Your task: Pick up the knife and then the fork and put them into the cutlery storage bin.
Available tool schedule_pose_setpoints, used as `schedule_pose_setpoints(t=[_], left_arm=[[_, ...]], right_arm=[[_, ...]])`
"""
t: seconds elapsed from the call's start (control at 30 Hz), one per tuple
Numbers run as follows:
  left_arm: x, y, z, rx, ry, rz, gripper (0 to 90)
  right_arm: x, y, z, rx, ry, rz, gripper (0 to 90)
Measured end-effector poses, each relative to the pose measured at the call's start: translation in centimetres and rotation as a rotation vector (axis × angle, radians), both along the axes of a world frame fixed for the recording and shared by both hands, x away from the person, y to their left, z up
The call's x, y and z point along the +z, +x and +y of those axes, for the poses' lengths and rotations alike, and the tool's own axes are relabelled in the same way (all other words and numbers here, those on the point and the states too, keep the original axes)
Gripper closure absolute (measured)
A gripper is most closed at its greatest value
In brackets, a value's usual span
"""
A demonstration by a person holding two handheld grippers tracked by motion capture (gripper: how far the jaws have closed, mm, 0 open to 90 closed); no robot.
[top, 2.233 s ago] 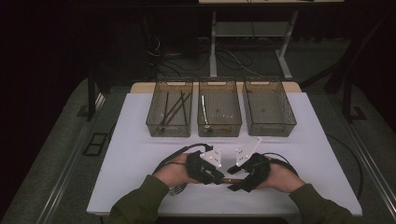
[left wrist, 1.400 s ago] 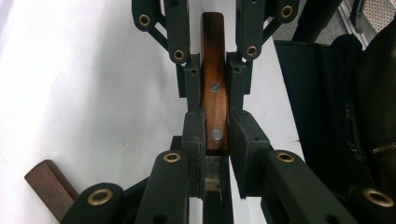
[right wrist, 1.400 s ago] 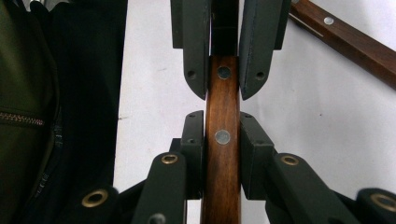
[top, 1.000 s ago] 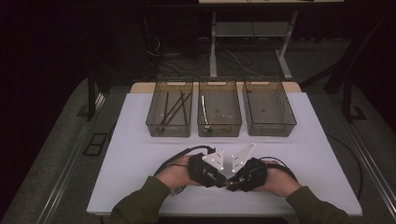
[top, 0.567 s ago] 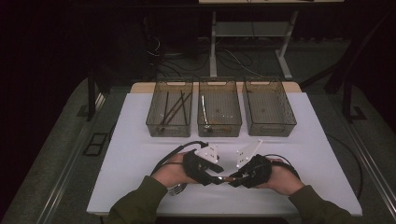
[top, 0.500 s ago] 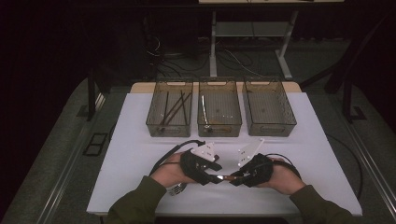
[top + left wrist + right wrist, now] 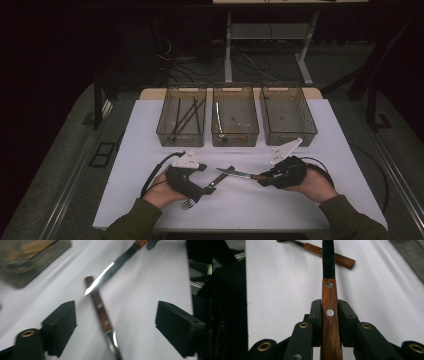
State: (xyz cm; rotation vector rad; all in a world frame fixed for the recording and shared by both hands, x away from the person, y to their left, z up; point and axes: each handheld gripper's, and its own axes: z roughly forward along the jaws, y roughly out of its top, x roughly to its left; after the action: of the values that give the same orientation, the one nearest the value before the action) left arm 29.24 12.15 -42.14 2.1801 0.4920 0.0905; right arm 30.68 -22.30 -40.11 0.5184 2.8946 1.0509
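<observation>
High view: left claw [image 7: 207, 187] low on the worktop [image 7: 150, 145], jaws just been opening and now spread wide, gripping nothing. Under it, a fork [image 7: 207, 189] with a wooden handle, tines toward the near edge, handle end pointing up and right. Right claw [image 7: 262, 180] closed on the wooden handle of a knife [image 7: 235, 173], blade reaching left toward the fork's handle end and seemingly held just above the sheet. Beyond, three clear bins in a row: left bin [image 7: 181, 135] with dark sticks, middle bin [image 7: 235, 134] with what looks like another knife, right bin [image 7: 289, 131] apparently bare.

Left gripper view: fork [image 7: 101, 312] lying loose between the parted pads, touched by neither; knife [image 7: 112, 271] crossing close above the handle end (blurred, so contact hard to judge).

Right gripper view: pads clamped square on the knife handle [image 7: 329, 322], rivets centred, blade straight ahead; fork [image 7: 329, 257] across the far tip.

Probable step: sorting cutlery into the bins. Best done by lifting the knife clear first, keeping the grip firm near the rivets so the blade stays level, then carrying it over a bin wall. In the way: the fork near the blade tip, the left claw close by, trailing cables.
</observation>
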Motion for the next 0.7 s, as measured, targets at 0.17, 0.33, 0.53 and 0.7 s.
schedule_pose_setpoints(t=[0.17,0.33,0.53,0.7], left_arm=[[-0.7,-0.7,1.4,0.088,-0.026,-0.005,7.6],[-1.2,-1.2,2.4,0.156,-0.044,-0.021,0.4],[-1.4,-1.2,3.0,0.182,-0.062,-0.022,0.0],[-1.5,-1.3,2.8,0.178,-0.054,-0.017,0.0]], right_arm=[[0.3,0.3,-0.9,-0.064,0.035,0.013,75.7],[0.8,0.7,-1.6,-0.12,0.059,0.009,75.6],[1.9,1.3,-2.7,-0.175,0.084,-0.005,75.6],[2.9,1.9,-4.0,-0.231,0.106,-0.027,75.6]])
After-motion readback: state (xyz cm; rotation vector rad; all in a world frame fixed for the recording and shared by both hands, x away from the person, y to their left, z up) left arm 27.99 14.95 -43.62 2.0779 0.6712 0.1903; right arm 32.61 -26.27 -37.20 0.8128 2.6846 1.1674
